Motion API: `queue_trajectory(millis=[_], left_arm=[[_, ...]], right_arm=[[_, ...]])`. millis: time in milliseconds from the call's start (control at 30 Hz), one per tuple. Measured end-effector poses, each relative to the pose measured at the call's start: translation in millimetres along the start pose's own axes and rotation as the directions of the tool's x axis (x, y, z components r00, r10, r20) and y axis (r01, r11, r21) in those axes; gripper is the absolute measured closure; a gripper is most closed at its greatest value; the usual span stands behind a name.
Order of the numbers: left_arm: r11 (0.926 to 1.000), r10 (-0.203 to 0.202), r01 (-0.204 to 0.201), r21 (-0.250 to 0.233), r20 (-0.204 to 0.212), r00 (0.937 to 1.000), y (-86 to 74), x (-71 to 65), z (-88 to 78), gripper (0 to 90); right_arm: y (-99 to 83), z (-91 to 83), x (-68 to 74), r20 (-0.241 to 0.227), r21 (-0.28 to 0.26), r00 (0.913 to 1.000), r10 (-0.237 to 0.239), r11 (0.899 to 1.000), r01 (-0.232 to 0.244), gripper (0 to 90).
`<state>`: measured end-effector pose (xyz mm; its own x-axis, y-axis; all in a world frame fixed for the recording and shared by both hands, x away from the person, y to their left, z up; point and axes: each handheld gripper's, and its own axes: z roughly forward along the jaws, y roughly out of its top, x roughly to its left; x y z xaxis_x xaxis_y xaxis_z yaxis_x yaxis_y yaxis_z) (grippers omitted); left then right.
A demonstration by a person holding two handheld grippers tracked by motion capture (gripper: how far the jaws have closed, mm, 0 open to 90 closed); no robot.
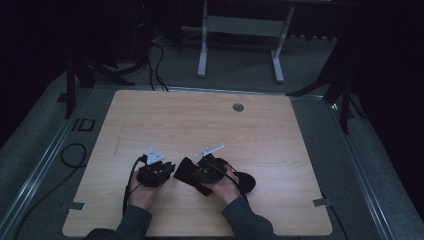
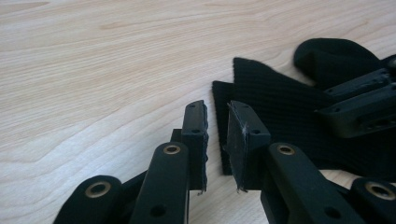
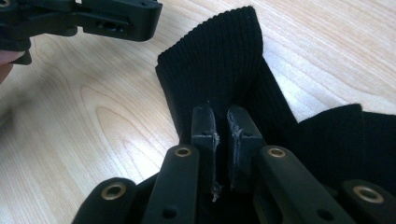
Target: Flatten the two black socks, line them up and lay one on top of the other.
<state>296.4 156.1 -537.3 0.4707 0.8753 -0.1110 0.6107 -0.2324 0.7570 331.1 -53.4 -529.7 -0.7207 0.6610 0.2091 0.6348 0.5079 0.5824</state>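
Dim room, wooden desk (image 1: 260, 130). Black sock (image 3: 219, 70) lies at the near edge; right gripper (image 3: 221, 126) pinches its ribbed cuff to lift it, left gripper (image 2: 217, 123) nearly closed beside the cuff edge, holding nothing.

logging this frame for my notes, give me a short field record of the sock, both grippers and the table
item: black ribbed knit sock, lying on the table
surface: light wooden table
right gripper: jaws shut on a fold of the sock cuff
left gripper: jaws narrowly apart at the sock's edge, pads not pressing on it
hands: both low at the table's near edge
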Motion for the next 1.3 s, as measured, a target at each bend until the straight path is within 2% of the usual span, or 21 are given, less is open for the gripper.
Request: queue_trajectory(millis=[67,100,233,400,500,667,700,767,833,1000,1033,1067,1100,1133,1233,1267,1300], left_arm=[[0.9999,0.015,-0.015,0.003,0.014,0.9998,0.0,-3.0,1.8,77.4],[0.9991,0.043,-0.043,0.007,0.029,0.9987,0.2,-6.5,3.9,77.2],[0.9972,0.073,-0.074,0.008,0.044,0.9963,0.9,-12.0,8.4,77.3],[0.9948,0.094,-0.096,0.035,0.049,0.9944,0.8,-15.5,17.3,78.3],[0.9902,0.122,-0.124,0.064,0.043,0.9916,0.1,-19.0,23.3,78.8],[0.9877,0.131,-0.134,0.081,0.041,0.9905,-0.2,-19.5,25.7,80.0],[0.9872,0.132,-0.135,0.085,0.039,0.9905,-0.3,-20.1,25.8,80.1],[0.9870,0.134,-0.136,0.085,0.036,0.9904,-0.5,-20.5,25.9,80.2],[0.9871,0.133,-0.136,0.085,0.037,0.9904,-0.7,-20.4,25.9,80.2],[0.9877,0.130,-0.132,0.084,0.037,0.9908,-0.8,-20.6,25.9,80.2],[0.9874,0.132,-0.134,0.084,0.036,0.9906,-0.9,-20.8,25.9,80.2],[0.9874,0.132,-0.134,0.084,0.036,0.9906,-0.9,-20.8,25.9,80.2],[0.9875,0.132,-0.134,0.083,0.035,0.9907,-0.9,-20.8,25.9,80.1],[0.9875,0.132,-0.134,0.083,0.035,0.9907,-0.9,-20.8,25.9,80.1],[0.9877,0.130,-0.133,0.083,0.035,0.9909,-1.1,-21.1,25.9,80.1],[0.9874,0.132,-0.134,0.083,0.034,0.9907,-1.1,-21.3,25.9,80.1],[0.9870,0.135,-0.138,0.083,0.033,0.9903,-1.2,-21.5,25.9,80.0]], right_arm=[[-0.8,1.2,0.2,0.001,0.006,1.0000,-0.002,1.000,0.002,82.8],[-1.5,2.9,0.6,0.002,0.010,1.0000,-0.003,1.000,0.003,82.7],[-3.1,5.4,1.2,0.008,0.017,0.9999,-0.010,1.000,0.010,82.7],[-3.9,7.2,1.4,0.009,0.020,0.9999,-0.014,1.000,0.014,82.7],[-4.4,9.5,1.8,0.011,0.030,0.9997,-0.023,0.999,0.023,82.7],[-4.5,9.8,2.8,0.012,0.034,0.9995,-0.030,0.999,0.030,80.8],[-4.6,9.1,3.3,0.006,0.031,0.9991,-0.042,0.999,0.042,77.0],[-4.4,8.0,4.2,0.003,0.025,0.9991,-0.041,0.999,0.041,75.6],[-3.7,1.4,5.6,-0.003,-0.004,0.9986,-0.054,0.999,0.054,71.3],[-0.9,-13.5,3.8,0.011,-0.047,0.9980,-0.063,0.997,0.063,68.9],[1.0,-23.0,-1.2,0.021,-0.072,0.9982,-0.056,0.996,0.057,68.2],[1.0,-23.0,-1.2,0.021,-0.072,0.9982,-0.056,0.996,0.057,68.2],[2.4,-31.8,-8.3,0.031,-0.091,0.9985,-0.045,0.995,0.047,68.0],[2.4,-31.8,-8.3,0.031,-0.091,0.9985,-0.045,0.995,0.047,68.0],[1.4,-48.0,-23.7,0.051,-0.126,0.9986,-0.014,0.992,0.021,66.9],[1.4,-48.0,-23.7,0.051,-0.126,0.9986,-0.014,0.992,0.021,66.9],[-0.6,-54.8,-31.9,0.068,-0.137,0.9977,0.007,0.991,0.002,67.0]])
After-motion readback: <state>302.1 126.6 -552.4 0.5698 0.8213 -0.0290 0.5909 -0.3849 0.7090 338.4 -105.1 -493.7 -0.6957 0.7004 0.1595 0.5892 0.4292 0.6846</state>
